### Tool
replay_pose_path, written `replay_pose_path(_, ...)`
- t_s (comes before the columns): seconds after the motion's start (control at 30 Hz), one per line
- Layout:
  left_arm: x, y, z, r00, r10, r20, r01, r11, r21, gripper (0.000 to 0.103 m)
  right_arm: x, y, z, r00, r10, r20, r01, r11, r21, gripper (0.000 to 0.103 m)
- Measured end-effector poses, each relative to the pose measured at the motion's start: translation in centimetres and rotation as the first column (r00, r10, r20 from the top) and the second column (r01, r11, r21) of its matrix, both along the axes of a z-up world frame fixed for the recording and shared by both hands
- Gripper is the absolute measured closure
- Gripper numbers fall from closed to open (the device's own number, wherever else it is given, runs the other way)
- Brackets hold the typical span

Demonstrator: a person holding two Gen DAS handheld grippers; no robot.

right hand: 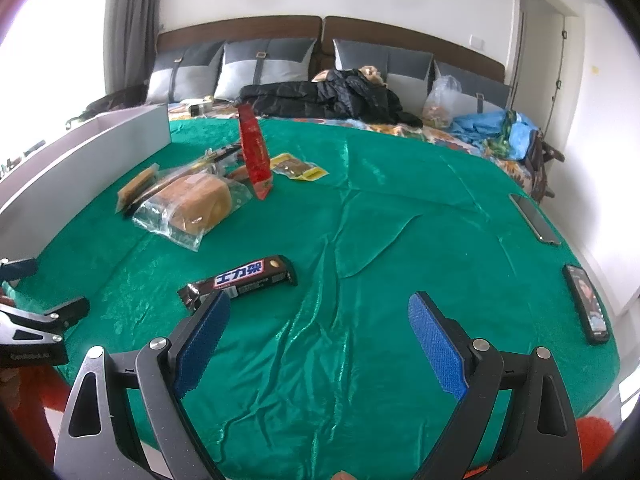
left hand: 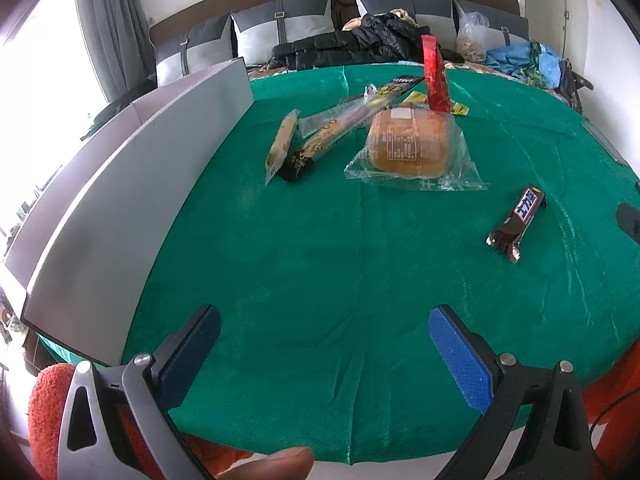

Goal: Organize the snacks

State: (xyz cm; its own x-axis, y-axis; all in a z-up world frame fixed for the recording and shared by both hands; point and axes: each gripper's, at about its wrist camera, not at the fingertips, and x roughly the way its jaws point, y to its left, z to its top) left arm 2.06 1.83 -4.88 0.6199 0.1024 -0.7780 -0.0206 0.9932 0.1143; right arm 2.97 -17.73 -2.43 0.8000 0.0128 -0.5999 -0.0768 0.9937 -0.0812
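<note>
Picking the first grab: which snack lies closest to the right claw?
The dark chocolate bar, lying alone just ahead of the right claw; the bagged bread and other snacks cluster farther back.

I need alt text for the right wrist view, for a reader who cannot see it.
The open right gripper hovers over a green cloth, close to a dark brown chocolate bar. Further left lie a bread loaf in clear plastic and an upright red packet, beside a grey box wall.
</note>
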Motion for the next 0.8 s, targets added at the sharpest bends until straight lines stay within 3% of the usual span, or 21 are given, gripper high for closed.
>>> replay_pose_path(0.8,1.0,1.1,-1.9,0.996,0.023,-0.080,-0.025,1.000,-0.016,0.000,0.2,0.2,-0.6,0.999,0.014,-0.031,-0.014,1.000,0.008,0.010)
